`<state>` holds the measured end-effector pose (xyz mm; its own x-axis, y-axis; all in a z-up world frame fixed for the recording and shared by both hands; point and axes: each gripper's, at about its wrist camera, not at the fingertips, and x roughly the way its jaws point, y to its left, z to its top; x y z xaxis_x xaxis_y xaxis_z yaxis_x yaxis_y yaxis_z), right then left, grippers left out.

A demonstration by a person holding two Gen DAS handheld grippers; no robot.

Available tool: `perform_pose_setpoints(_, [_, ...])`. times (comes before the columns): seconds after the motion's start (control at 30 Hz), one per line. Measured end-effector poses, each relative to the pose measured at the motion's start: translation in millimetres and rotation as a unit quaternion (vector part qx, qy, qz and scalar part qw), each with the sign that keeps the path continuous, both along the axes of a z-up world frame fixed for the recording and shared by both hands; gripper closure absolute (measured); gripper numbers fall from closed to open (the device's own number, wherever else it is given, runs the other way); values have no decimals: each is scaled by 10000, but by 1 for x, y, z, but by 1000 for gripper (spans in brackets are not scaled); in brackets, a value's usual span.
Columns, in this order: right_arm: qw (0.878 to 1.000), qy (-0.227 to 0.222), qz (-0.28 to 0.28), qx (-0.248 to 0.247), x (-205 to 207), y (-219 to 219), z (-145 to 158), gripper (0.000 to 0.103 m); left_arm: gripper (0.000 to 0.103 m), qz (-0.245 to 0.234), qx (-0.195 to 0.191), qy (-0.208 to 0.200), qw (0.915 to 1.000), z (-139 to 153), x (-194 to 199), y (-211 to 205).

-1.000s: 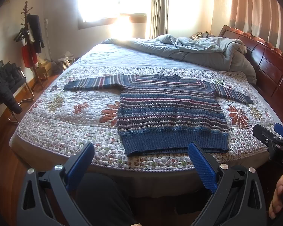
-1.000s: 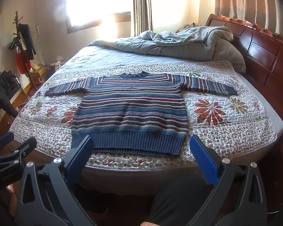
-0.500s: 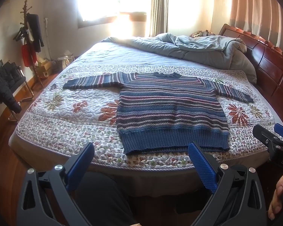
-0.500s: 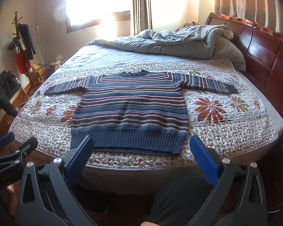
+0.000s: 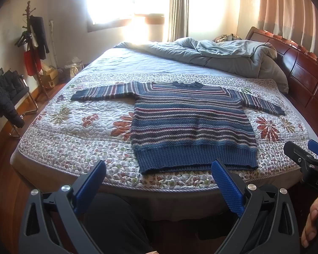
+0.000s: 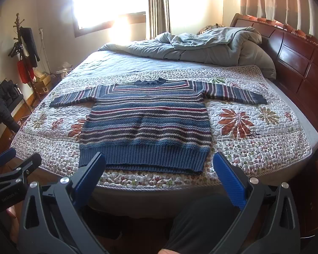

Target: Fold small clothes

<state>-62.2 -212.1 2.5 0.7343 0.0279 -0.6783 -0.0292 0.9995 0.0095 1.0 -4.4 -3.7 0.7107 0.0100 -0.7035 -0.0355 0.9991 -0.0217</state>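
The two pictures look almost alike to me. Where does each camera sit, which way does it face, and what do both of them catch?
Left wrist view: sits on the left gripper, at the bed's foot, facing the striped sweater; its open blue fingers, a dark trouser leg and the right gripper at the right edge show.
Right wrist view: sits on the right gripper, slightly further right, facing likewise; its open fingers, a leg and the left gripper at the left edge show.
Shared: sweater spread flat on the floral quilt, grey duvet, wooden headboard.
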Motion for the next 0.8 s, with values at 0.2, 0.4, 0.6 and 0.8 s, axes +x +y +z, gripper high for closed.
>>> perform_pose_setpoints(0.2, [10000,3,1,4,0,0,1,2,4,0,-4,5,10000,1,0,1])
perform_pose_setpoints(0.4, [10000,5,-9,13,-1,-1,0,2,4,3,-6,1,10000,1,0,1])
perform_pose_setpoints(0.6, [10000,2,-10,7,-3,-1,-1,2,4,1,1,3,10000,1,0,1])
perform_pose_setpoints(0.8, [10000,7,-9,4,-3,-1,-1,2,4,-1,-5,4,10000,1,0,1])
